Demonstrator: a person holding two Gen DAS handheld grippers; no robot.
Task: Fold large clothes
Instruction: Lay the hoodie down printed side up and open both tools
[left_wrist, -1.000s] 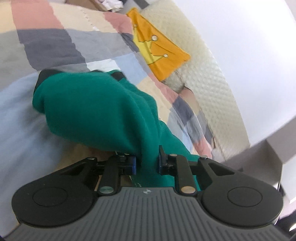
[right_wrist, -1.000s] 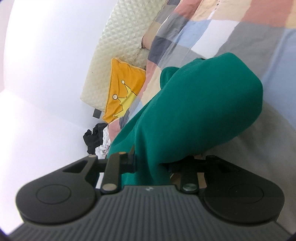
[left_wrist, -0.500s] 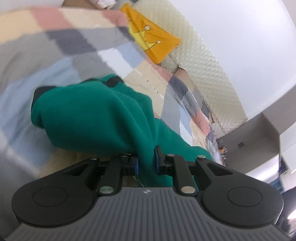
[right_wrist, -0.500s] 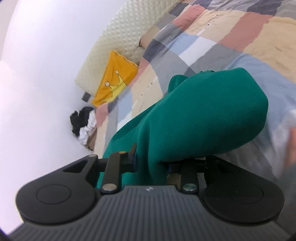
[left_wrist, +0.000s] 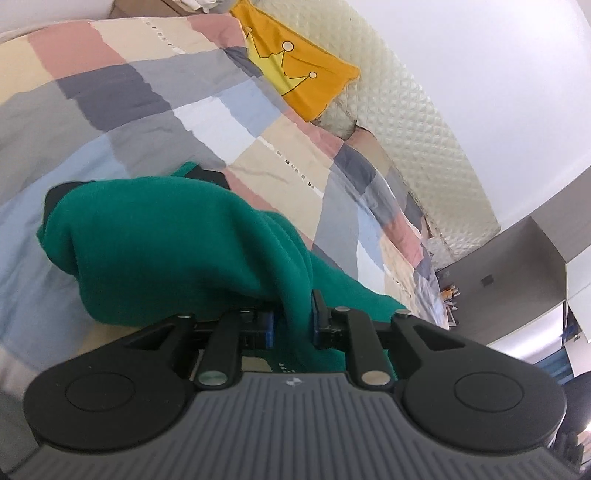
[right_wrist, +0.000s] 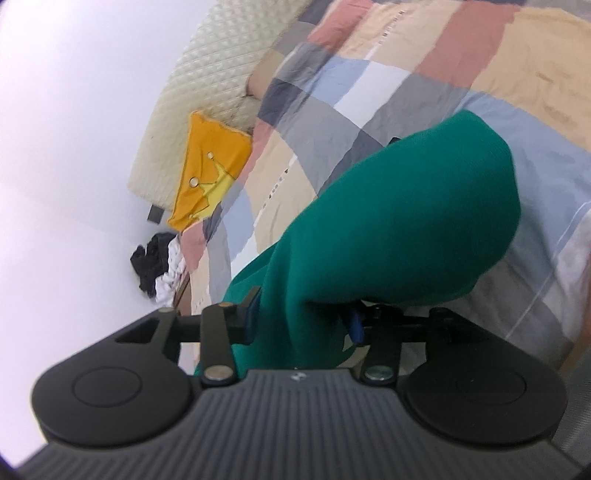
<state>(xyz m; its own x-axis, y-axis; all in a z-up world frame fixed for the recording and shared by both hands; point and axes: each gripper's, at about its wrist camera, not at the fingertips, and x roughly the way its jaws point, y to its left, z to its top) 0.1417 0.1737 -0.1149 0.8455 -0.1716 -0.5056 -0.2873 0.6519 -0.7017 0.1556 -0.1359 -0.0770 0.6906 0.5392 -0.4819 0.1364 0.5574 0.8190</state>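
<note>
Patchwork bedding in pink, beige, grey, blue and white squares covers the bed (left_wrist: 155, 96), which runs up to a cream quilted headboard (left_wrist: 417, 122) against a white wall. An orange cushion with a yellow crown print (left_wrist: 299, 79) leans at the headboard, and the right wrist view shows the same cushion (right_wrist: 210, 173) with a heap of black and white clothes (right_wrist: 159, 266) on the floor beyond the bed's edge. A green sweater (left_wrist: 166, 243) with a dark collar edge hangs bunched over the bedding, its bulk slumped ahead of both cameras. The left hand-held gripper (left_wrist: 291, 323) is pinching a gathered fold of the green fabric between its blue-padded fingers. The right hand-held gripper (right_wrist: 301, 319) likewise clamps a thicker fold of the sweater (right_wrist: 406, 229), the cloth ballooning up and to the right above its fingers, which the fabric partly hides.
</note>
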